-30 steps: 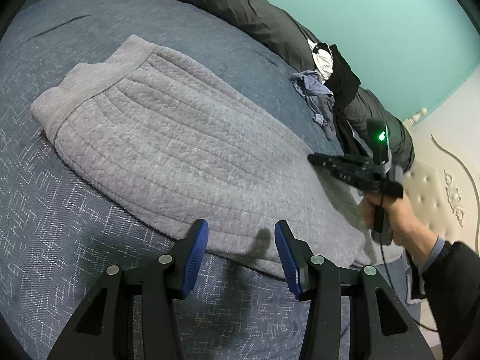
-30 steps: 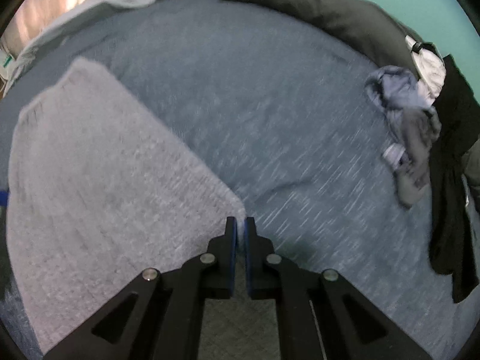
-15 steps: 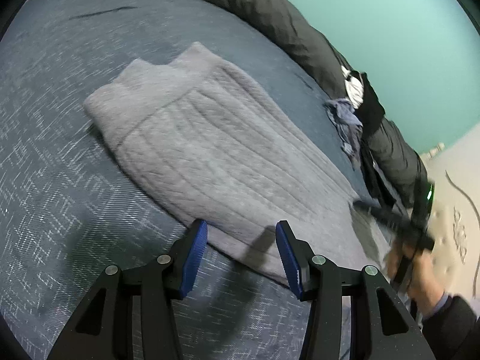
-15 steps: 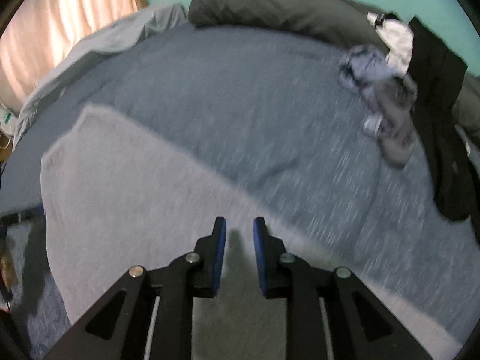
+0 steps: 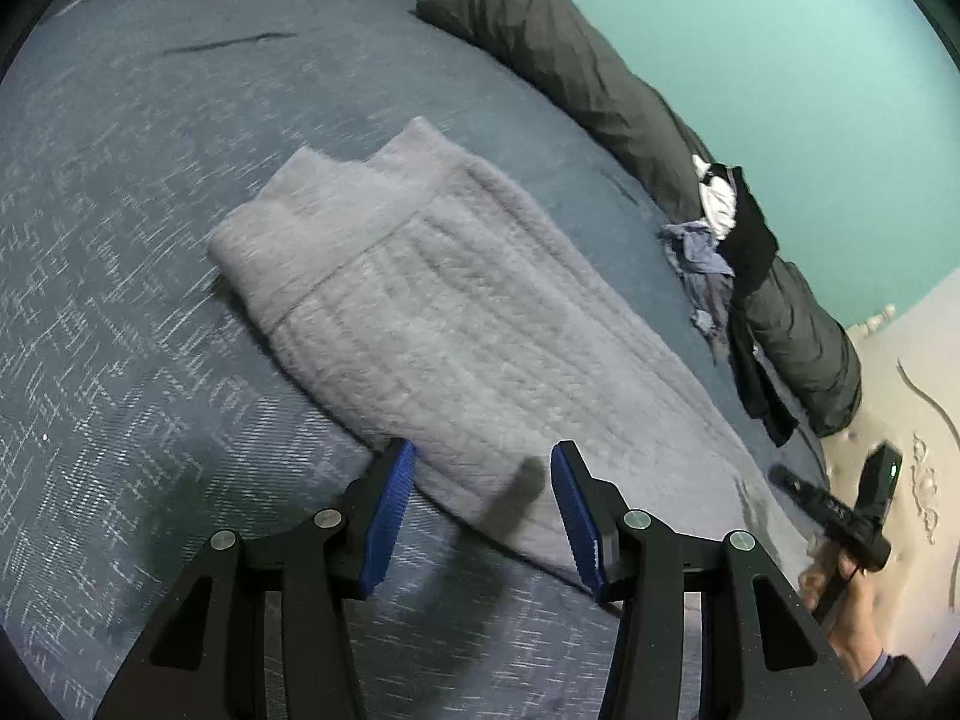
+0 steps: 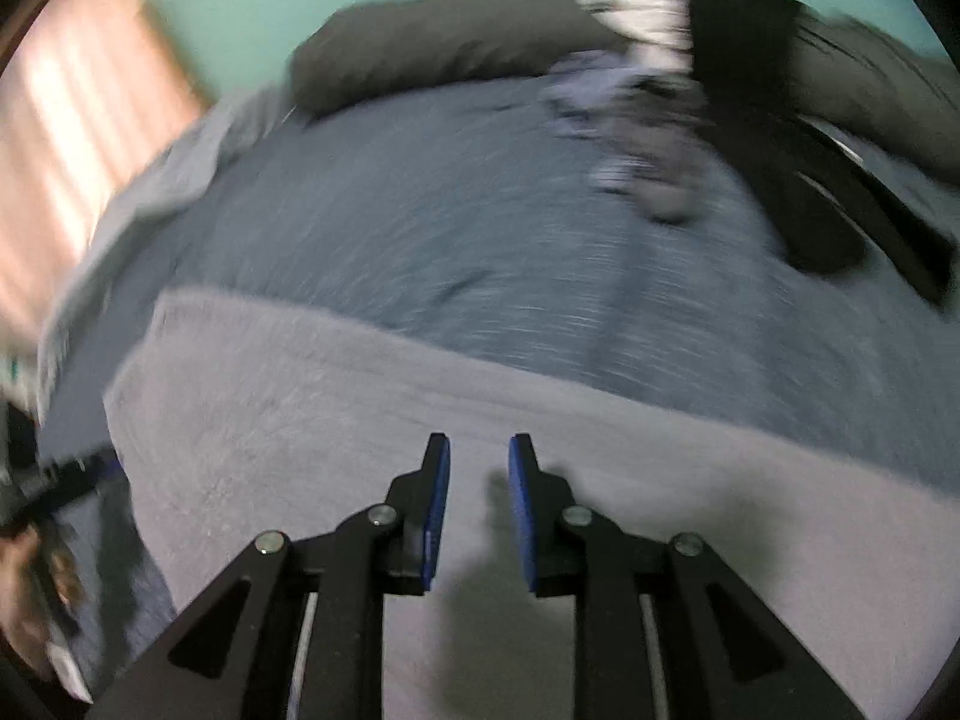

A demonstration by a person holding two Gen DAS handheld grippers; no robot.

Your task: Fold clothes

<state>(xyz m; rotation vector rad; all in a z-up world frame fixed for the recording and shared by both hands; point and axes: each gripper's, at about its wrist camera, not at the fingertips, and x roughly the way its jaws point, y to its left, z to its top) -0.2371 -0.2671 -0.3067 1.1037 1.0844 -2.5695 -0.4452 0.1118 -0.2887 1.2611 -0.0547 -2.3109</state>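
Here the left tongs (image 5: 483, 501) hang with jaws parted, holding nothing, their blue pads (image 5: 393, 510) straddling the near edge of the grey garment (image 5: 444, 324) without pressing on it. The right tongs (image 6: 478, 501) are opening as they hover over the same garment (image 6: 372, 420), and nothing sits between their pads; in the left view they (image 5: 786, 477) show at the far right, gripped by a hand (image 5: 852, 612) just past the garment's end. The garment lies flat on the bed (image 5: 120, 240), a long quilted strip with its ribbed band at the far end and one layer seemingly doubled over another, so I judge that a lengthwise fold is already in place. What seems left is to bring one end over the other at least once more and then set the piece aside. Beyond it, against the teal wall (image 5: 750, 30), a dark rolled duvet (image 5: 570, 60) carries a small heap of clothes (image 5: 720, 240), black, white and pale blue, which look unfolded and probably wait their turn. No brand, label or writing can be read anywhere; the right view is blurred.
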